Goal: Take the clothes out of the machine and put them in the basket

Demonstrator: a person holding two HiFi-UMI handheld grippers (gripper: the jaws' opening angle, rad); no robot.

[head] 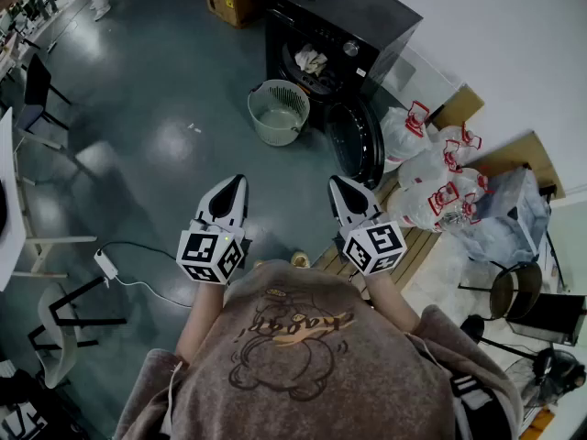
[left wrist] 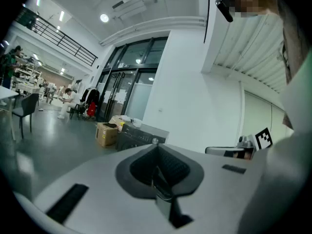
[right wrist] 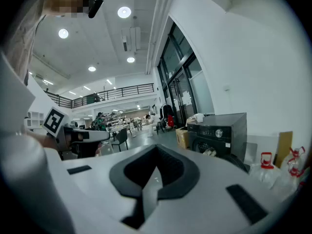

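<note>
Overhead, a chair (head: 37,82) stands at the far left on the floor (head: 156,108). Our left tool (head: 238,181) is clenched on nothing and points roughly level. Ahead of it the basket (head: 278,113) stands on the floor, just left of the machine's open door (head: 356,145). Only this view shows the basket. The clothes (head: 310,60) lie inside the machine (head: 367,21), in its round opening. Our right tool (head: 336,182) is clenched too, with nothing between its jaws. Further right, bags (head: 440,177) with red handles are heaped by the wall.

The left gripper view shows that tool's jaws pressed together. Past them we see a cardboard box (left wrist: 106,133) and the machine's top, but the tool hides the opening and the clothes. Glass doors (left wrist: 122,89) and distant people appear only here.

The right gripper view shows its jaws closed tip to tip. To their right the machine's front faces us, with a pale bit of clothing in the opening.
</note>
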